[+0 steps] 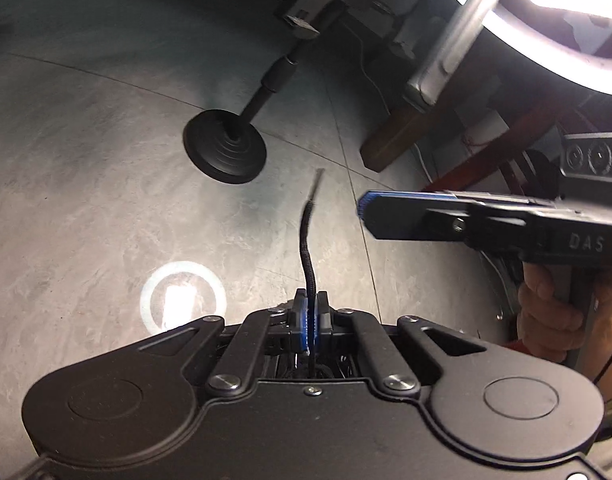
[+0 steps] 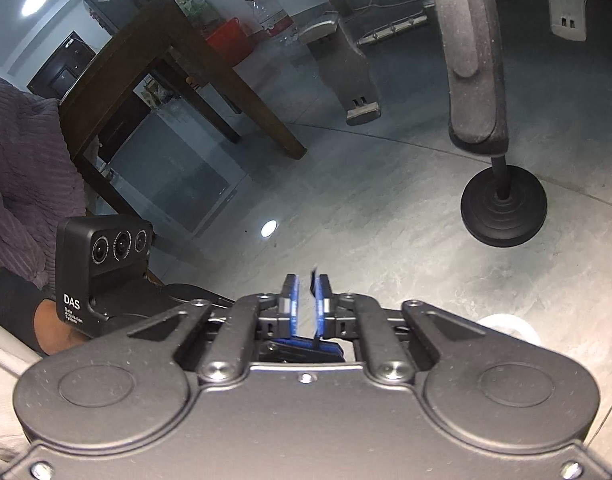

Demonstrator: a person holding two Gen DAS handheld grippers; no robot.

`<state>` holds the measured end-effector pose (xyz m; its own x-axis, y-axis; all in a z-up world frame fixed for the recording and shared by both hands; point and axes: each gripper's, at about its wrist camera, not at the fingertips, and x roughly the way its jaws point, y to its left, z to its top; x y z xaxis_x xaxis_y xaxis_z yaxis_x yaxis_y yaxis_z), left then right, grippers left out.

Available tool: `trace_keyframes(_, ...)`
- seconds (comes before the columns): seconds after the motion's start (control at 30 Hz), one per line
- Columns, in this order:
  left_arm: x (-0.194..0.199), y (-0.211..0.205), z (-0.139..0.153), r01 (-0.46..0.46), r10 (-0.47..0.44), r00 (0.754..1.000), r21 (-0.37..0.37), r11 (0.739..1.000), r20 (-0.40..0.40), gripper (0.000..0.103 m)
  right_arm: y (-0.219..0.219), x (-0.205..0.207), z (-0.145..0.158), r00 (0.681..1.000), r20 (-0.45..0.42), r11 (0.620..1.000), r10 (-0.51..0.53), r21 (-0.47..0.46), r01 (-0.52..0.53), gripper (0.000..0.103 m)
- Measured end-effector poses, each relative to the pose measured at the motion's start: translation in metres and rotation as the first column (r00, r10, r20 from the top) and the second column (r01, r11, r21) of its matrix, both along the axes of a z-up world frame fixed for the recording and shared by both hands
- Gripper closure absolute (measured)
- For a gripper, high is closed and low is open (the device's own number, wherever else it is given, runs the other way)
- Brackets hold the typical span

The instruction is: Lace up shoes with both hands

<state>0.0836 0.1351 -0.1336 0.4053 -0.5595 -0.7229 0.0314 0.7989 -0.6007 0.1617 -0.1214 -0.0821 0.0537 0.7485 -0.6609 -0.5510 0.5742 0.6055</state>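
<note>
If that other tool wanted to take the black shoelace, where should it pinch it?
Probably on the free stretch of the black braided shoelace, below its stiff tip, coming in from the right, where the right tool is. The left tool is clamped on the lower part, so the lace stands up, exposed on both sides.

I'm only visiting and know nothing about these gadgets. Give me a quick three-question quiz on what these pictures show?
1. True or false: the left hand-held gripper is shut on the black shoelace.
2. What stands on the grey floor beyond the lace? A) a black round stand base B) a blue ball C) a white shoe
3. Fill in: the pads of the right hand-held gripper are coloured ____.

Key: 1 true; 2 A; 3 blue.
</note>
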Motion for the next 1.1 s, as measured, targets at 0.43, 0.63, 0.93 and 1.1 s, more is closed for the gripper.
trace_keyframes(0.43, 0.003, 0.019, 0.023, -0.13, 0.134, 0.99, -0.066, 0.989, 0.052, 0.1, -0.041, -0.055, -0.025, 0.985, -0.039, 0.963, 0.168, -0.207, -0.172, 0.071)
trace_keyframes(0.63, -0.003, -0.001, 0.033, -0.015, 0.015, 0.992, 0.006, 1.0, 0.128, 0.1, -0.02, -0.092, -0.042, 0.979, -0.131, 0.942, 0.157, -0.277, -0.188, 0.071)
trace_keyframes(0.93, -0.012, -0.007, 0.039, 0.0, -0.018, 0.983, 0.094, 0.996, 0.185, 0.1, -0.007, -0.109, -0.062, 0.961, -0.276, 0.917, -0.013, -0.387, -0.099, 0.078)
trace_keyframes(1.1, -0.017, -0.003, 0.035, -0.02, -0.002, 0.988, 0.143, 0.989, 0.155, 0.1, -0.02, -0.111, -0.05, 0.973, -0.229, 0.89, -0.036, -0.451, -0.073, 0.093)
